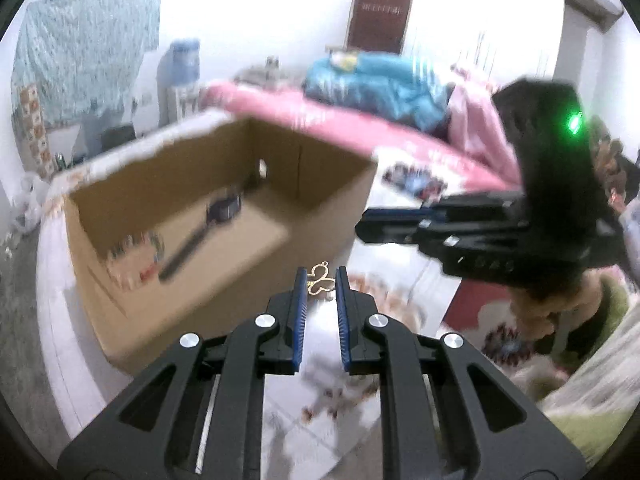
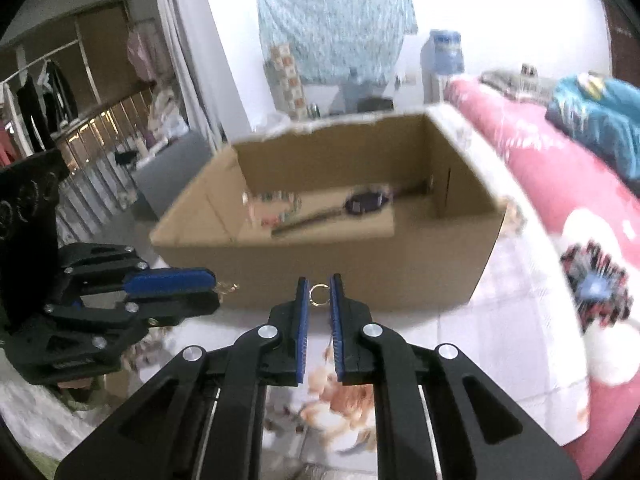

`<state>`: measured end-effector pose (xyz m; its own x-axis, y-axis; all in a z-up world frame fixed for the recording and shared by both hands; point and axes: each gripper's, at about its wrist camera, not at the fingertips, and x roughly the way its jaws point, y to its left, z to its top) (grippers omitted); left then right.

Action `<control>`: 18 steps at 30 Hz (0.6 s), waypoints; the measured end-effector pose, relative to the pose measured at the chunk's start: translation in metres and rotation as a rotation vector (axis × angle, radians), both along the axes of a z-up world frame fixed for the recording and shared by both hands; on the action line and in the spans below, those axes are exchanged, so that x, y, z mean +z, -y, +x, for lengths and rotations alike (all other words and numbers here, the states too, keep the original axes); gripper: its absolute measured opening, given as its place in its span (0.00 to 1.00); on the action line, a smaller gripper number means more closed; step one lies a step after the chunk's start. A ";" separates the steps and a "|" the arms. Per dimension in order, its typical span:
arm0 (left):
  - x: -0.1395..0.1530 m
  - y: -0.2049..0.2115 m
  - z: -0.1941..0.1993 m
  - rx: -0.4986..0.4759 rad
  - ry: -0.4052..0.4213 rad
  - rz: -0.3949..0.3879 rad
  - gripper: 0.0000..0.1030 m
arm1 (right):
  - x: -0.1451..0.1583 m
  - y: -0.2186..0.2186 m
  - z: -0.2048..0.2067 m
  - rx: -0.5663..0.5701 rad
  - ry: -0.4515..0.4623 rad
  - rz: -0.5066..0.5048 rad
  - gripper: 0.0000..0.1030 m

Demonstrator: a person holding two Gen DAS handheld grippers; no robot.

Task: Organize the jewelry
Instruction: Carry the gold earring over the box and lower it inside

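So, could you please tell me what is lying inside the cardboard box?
On the floor of the cardboard box lie a dark hairbrush and a blurred colourful item. The near wall covers the front strip of the floor, so anything there is unseen.

White walls, strongly overexposed. Dark red door [image 1: 381, 10] on far wall. Patterned blue cloth [image 2: 334, 20] hung on wall; water dispenser [image 2: 445, 60] beside it. Bed with pink cover [image 1: 320, 114]. Clothes rail [image 2: 40, 76] far left.

No readable text, cardboard box [image 2: 360, 272] print and door [image 1: 382, 10] markings blurred
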<state>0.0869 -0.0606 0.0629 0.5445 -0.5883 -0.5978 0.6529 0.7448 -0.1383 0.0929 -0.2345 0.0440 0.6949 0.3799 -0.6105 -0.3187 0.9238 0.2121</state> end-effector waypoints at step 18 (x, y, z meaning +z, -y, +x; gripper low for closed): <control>-0.021 0.021 0.135 0.233 -0.162 0.185 0.13 | -0.013 -0.011 0.116 -0.087 -0.096 -0.009 0.11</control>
<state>0.2217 -0.0821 0.0418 0.5407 -0.3329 -0.7725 0.4424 0.8936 -0.0754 0.2085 -0.2239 0.0308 0.6633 0.3151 -0.6788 -0.2162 0.9490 0.2294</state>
